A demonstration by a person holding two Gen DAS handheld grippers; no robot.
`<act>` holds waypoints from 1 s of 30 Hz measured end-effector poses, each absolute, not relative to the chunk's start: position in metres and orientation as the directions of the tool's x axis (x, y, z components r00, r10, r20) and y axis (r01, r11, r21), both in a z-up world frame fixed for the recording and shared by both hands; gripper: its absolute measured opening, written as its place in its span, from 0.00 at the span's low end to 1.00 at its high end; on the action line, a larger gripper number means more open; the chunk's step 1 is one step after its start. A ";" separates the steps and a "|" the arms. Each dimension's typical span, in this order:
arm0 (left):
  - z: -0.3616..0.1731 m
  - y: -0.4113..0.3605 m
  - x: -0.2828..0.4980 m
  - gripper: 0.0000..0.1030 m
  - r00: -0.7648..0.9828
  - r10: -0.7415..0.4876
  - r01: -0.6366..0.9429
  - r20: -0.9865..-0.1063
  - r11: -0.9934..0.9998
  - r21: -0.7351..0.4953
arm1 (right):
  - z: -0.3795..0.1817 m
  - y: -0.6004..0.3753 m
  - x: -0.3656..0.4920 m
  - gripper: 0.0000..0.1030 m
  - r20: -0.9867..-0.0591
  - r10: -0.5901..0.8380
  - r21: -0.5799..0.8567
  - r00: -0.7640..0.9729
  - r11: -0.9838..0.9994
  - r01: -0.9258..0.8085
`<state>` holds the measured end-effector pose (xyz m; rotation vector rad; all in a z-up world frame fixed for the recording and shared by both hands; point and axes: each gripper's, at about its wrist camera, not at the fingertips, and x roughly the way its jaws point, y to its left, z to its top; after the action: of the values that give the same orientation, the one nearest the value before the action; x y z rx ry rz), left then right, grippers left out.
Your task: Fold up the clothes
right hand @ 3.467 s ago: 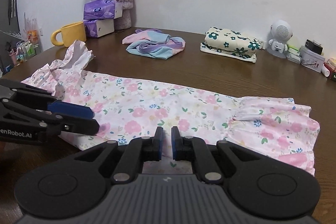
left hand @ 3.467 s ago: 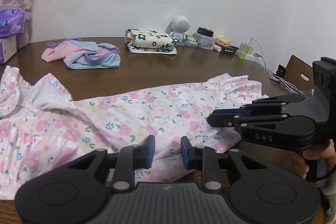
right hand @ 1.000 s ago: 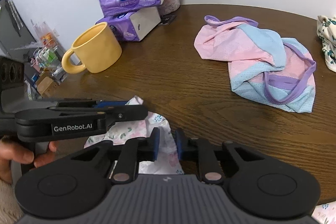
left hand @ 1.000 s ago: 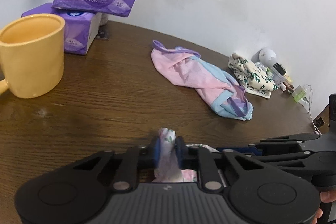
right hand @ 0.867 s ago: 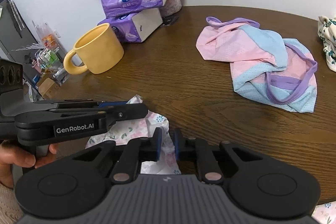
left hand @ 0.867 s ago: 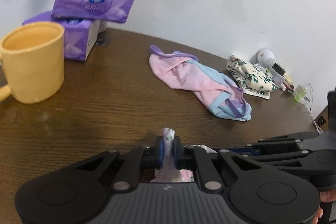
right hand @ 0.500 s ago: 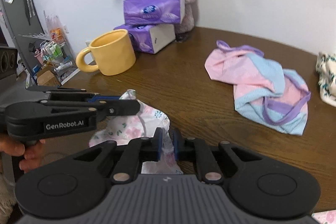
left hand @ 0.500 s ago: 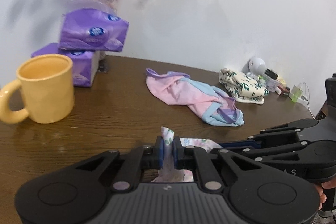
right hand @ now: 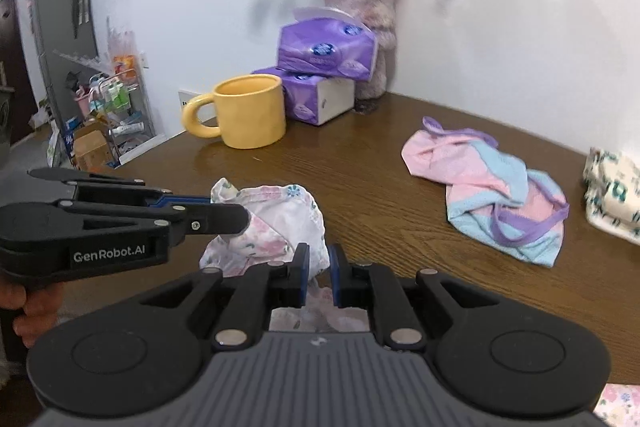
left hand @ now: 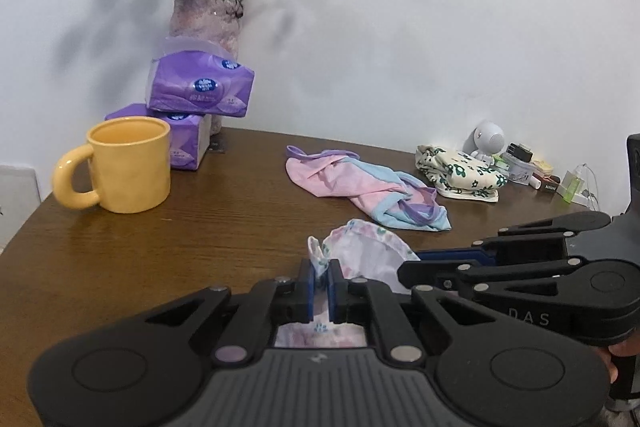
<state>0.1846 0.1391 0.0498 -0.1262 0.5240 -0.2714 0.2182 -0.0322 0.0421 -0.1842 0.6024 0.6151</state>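
The pink floral dress [left hand: 368,251] is bunched up over the brown table [left hand: 200,235], and both grippers hold its raised edge. My left gripper [left hand: 320,275] is shut on a fold of the floral fabric, which sticks up between the blue pads. My right gripper [right hand: 319,263] is shut on the same dress [right hand: 280,211] a little to the side. In the right wrist view the left gripper [right hand: 240,217] reaches in from the left with a hand behind it. In the left wrist view the right gripper [left hand: 404,273] reaches in from the right. More of the dress [right hand: 618,401] shows at the bottom right.
A yellow mug [left hand: 128,167], two purple tissue packs [left hand: 200,89] and a vase of dried roses [left hand: 208,23] stand at the back left. A crumpled pink and blue garment [left hand: 360,187] and a folded cream floral one [left hand: 460,175] lie further back, with small items [left hand: 520,167] by the wall.
The dress lay flat earlier with both grippers off it. Over the last second both grippers, shut on its edge, rose and travelled across the table, and the fabric bunched higher between them.
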 end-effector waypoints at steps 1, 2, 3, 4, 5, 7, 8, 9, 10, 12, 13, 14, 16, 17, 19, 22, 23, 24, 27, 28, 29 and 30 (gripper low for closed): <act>0.049 0.140 0.181 0.05 0.833 -0.287 0.225 -0.473 0.957 -0.185 | 0.042 -0.032 0.213 0.10 -0.574 0.487 -0.007 0.659 0.801 -0.598; 0.048 0.142 0.177 0.05 0.834 -0.286 0.224 -0.471 0.957 -0.186 | 0.042 -0.032 0.207 0.10 -0.567 0.487 -0.027 0.665 0.795 -0.605; 0.047 0.143 0.175 0.05 0.831 -0.286 0.224 -0.478 0.957 -0.183 | 0.042 -0.031 0.202 0.10 -0.565 0.485 -0.050 0.667 0.787 -0.614; 0.046 0.145 0.173 0.05 0.827 -0.285 0.224 -0.484 0.958 -0.181 | 0.041 -0.030 0.197 0.10 -0.564 0.483 -0.074 0.670 0.779 -0.623; 0.043 0.146 0.172 0.06 0.823 -0.278 0.216 -0.496 0.960 -0.180 | 0.040 -0.028 0.193 0.10 -0.563 0.483 -0.093 0.671 0.769 -0.632; 0.039 0.150 0.169 0.05 0.814 -0.272 0.204 -0.513 0.961 -0.186 | 0.036 -0.025 0.186 0.10 -0.573 0.483 -0.121 0.662 0.749 -0.651; 0.037 0.152 0.168 0.06 0.809 -0.271 0.200 -0.521 0.961 -0.190 | 0.033 -0.023 0.183 0.10 -0.578 0.485 -0.131 0.657 0.739 -0.661; 0.036 0.152 0.166 0.06 0.807 -0.271 0.200 -0.525 0.962 -0.188 | 0.031 -0.022 0.180 0.10 -0.583 0.486 -0.139 0.651 0.730 -0.669; 0.035 0.152 0.163 0.06 0.804 -0.270 0.200 -0.529 0.962 -0.186 | 0.029 -0.021 0.177 0.10 -0.588 0.487 -0.147 0.645 0.720 -0.678; 0.034 0.151 0.159 0.06 0.800 -0.262 0.204 -0.540 0.965 -0.166 | 0.025 -0.019 0.173 0.10 -0.597 0.489 -0.157 0.636 0.706 -0.690; 0.033 0.151 0.159 0.06 0.796 -0.260 0.203 -0.547 0.965 -0.164 | 0.023 -0.018 0.171 0.10 -0.602 0.490 -0.162 0.631 0.699 -0.697; 0.032 0.151 0.158 0.07 0.792 -0.258 0.202 -0.553 0.966 -0.161 | 0.022 -0.018 0.170 0.10 -0.606 0.489 -0.164 0.628 0.695 -0.700; 0.030 0.152 0.157 0.07 0.784 -0.259 0.195 -0.564 0.965 -0.173 | 0.018 -0.017 0.168 0.10 -0.615 0.490 -0.161 0.618 0.689 -0.707; 0.029 0.152 0.155 0.07 0.783 -0.261 0.195 -0.564 0.965 -0.175 | 0.016 -0.017 0.168 0.10 -0.618 0.491 -0.160 0.614 0.686 -0.710; 0.029 0.152 0.150 0.07 0.787 -0.263 0.200 -0.558 0.965 -0.173 | 0.014 -0.018 0.166 0.10 -0.622 0.488 -0.168 0.613 0.682 -0.712; 0.032 0.149 0.146 0.07 0.798 -0.267 0.222 -0.540 0.964 -0.150 | 0.011 -0.020 0.166 0.10 -0.625 0.488 -0.168 0.609 0.678 -0.715; 0.033 0.147 0.146 0.07 0.801 -0.269 0.228 -0.535 0.963 -0.142 | 0.011 -0.021 0.166 0.10 -0.624 0.494 -0.161 0.606 0.678 -0.718; 0.034 0.148 0.148 0.10 0.803 -0.264 0.225 -0.534 0.964 -0.139 | 0.012 -0.022 0.167 0.11 -0.619 0.499 -0.156 0.606 0.678 -0.718; 0.037 0.149 0.151 0.19 0.812 -0.251 0.215 -0.527 0.968 -0.130 | 0.015 -0.023 0.169 0.11 -0.610 0.503 -0.157 0.612 0.681 -0.716; 0.040 0.149 0.151 0.29 0.820 -0.243 0.212 -0.518 0.970 -0.119 | 0.016 -0.023 0.169 0.11 -0.609 0.504 -0.157 0.613 0.681 -0.716; 0.042 0.149 0.151 0.38 0.828 -0.235 0.209 -0.510 0.972 -0.108 | 0.017 -0.022 0.169 0.10 -0.609 0.502 -0.163 0.614 0.679 -0.716; 0.045 0.150 0.151 0.42 0.835 -0.226 0.206 -0.501 0.974 -0.097 | 0.016 -0.022 0.169 0.10 -0.611 0.499 -0.169 0.615 0.677 -0.716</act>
<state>0.1514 0.1497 0.0450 -0.0394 0.5351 -0.2289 0.1693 -0.0218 0.0160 -0.4232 0.5602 0.7242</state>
